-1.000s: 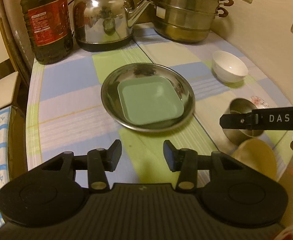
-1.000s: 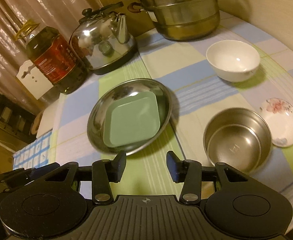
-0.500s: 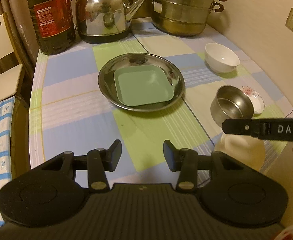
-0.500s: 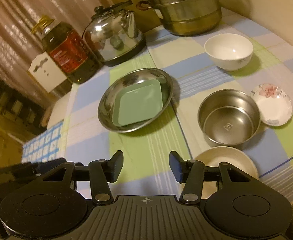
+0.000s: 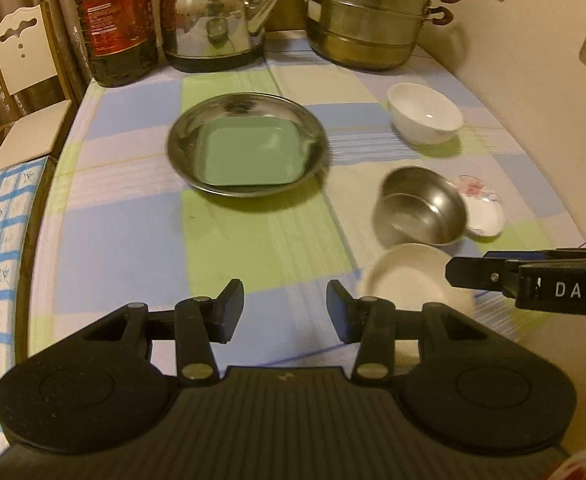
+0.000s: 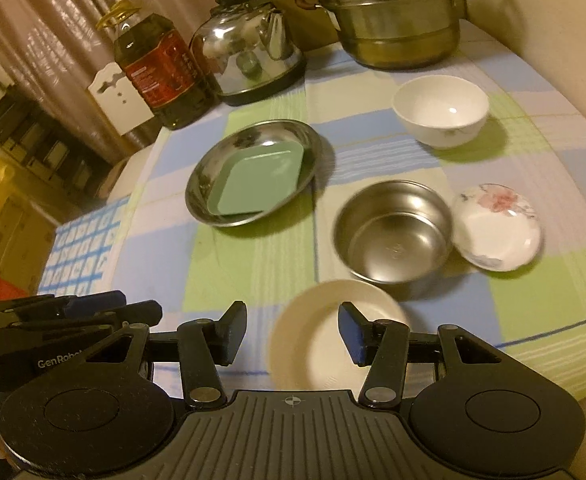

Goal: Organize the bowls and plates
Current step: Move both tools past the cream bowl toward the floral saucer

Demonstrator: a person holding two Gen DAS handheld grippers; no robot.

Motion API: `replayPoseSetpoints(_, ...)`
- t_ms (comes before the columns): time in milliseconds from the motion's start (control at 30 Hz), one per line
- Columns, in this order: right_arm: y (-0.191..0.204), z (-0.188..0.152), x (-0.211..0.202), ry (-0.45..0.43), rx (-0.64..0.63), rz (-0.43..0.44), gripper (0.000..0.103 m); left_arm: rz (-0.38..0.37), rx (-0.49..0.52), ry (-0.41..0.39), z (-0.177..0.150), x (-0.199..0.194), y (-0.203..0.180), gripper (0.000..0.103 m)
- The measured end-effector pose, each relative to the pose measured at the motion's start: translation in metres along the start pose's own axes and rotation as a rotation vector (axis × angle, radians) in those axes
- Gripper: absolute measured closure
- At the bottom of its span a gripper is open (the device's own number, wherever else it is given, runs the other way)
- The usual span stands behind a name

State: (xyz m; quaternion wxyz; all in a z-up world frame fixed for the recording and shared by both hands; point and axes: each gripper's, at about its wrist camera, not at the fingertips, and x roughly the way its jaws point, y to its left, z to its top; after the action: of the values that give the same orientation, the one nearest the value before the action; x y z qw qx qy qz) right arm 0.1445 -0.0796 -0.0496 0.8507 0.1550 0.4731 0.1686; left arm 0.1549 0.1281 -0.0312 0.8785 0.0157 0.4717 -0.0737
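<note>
Since the earlier frames: both cameras have drawn back toward the near edge of the table, so the cream plate (image 6: 335, 338), hidden or barely showing before, now lies in full view; the dishes themselves have not shifted.
Cream plate: round, shallow, flat on the checked tablecloth (image 6: 253, 256) at the near edge, just in front of the steel bowl (image 6: 393, 232); being round, it has no long axis to line up with.
Neighbours: flowered saucer (image 6: 497, 228) just beside the steel bowl on the far-right side, whether touching cannot be told; white bowl (image 6: 441, 110) well apart beyond them; steel plate (image 6: 253, 172) to the left, with the green square plate (image 6: 261, 184) already lying inside it.
Right gripper (image 6: 293, 334): partly parted, nothing between the pads; its jaws have just been opening. The cream plate lies straight ahead and below, its near rim crossing the gap as this camera sees it.
Left gripper (image 5: 285, 304): half parted, empty, over bare cloth; the cream plate (image 5: 413, 280) sits off to its right.
Nearer hand: the right, by my reading; in the left view its finger (image 5: 477, 276) reaches over that plate's far-right rim.
Likely next move: pinch the cream plate's rim and carry it left to the plate stack, probably.
Background: kettle (image 6: 249, 56), oil bottle (image 6: 161, 68) and steamer pot (image 6: 397, 12) stand along the far edge.
</note>
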Motion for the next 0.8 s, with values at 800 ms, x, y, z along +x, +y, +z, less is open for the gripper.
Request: replayPoseSetpoints(800, -0.159, -0.004, -0.069, 0.054, -0.063, -0.007, 0.052, -0.018, -0.079, -0.022, -0.008, 0.023, -0.171, 0.060)
